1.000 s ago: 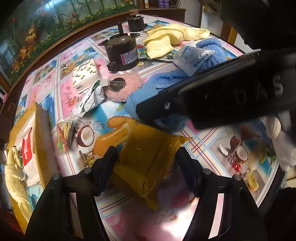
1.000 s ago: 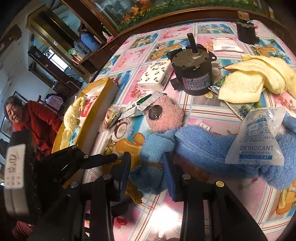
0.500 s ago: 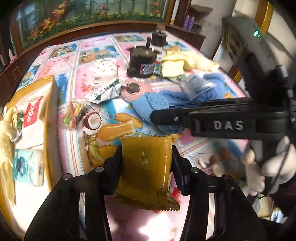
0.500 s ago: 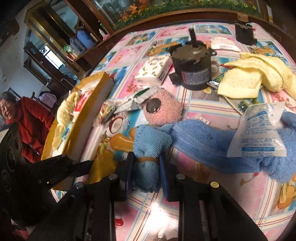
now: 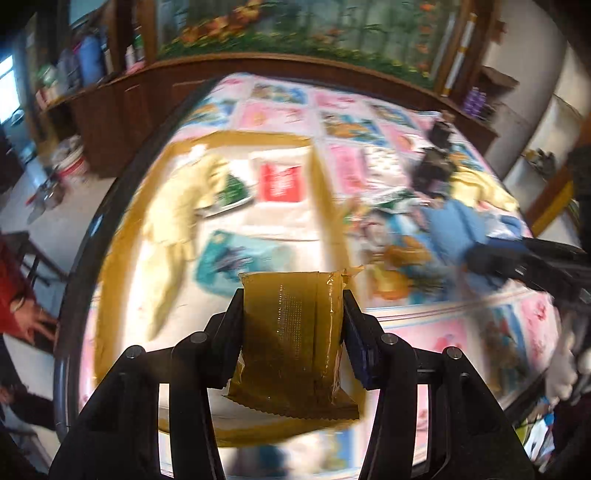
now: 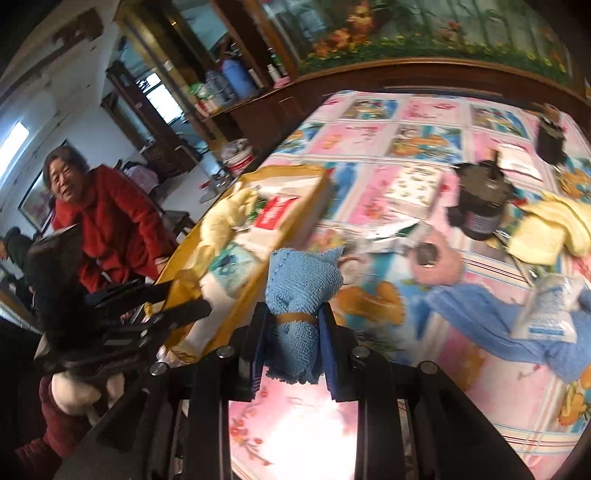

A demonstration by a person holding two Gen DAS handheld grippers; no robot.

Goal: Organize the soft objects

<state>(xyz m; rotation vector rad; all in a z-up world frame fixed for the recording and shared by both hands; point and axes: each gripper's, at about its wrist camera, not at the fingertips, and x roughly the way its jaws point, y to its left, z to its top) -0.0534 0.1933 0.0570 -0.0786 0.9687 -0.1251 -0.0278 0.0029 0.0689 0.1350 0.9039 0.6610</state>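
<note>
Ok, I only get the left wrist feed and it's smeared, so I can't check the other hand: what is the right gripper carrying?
Observer: The right gripper has its fingers shut on a rolled blue cloth, lifted off the table.
Operator: Is that roll loose?
Observer: No, a brown band wraps around it, right at the fingers.
Operator: Anything lying on the big blue towel?
Observer: Yes, a white desiccant packet rests on it.

Dark wooden cabinet (image 6: 258, 107) with cluttered shelves, floral mural (image 5: 295, 29) above, bright window (image 6: 159, 99), pale floor (image 5: 44, 206)
</note>
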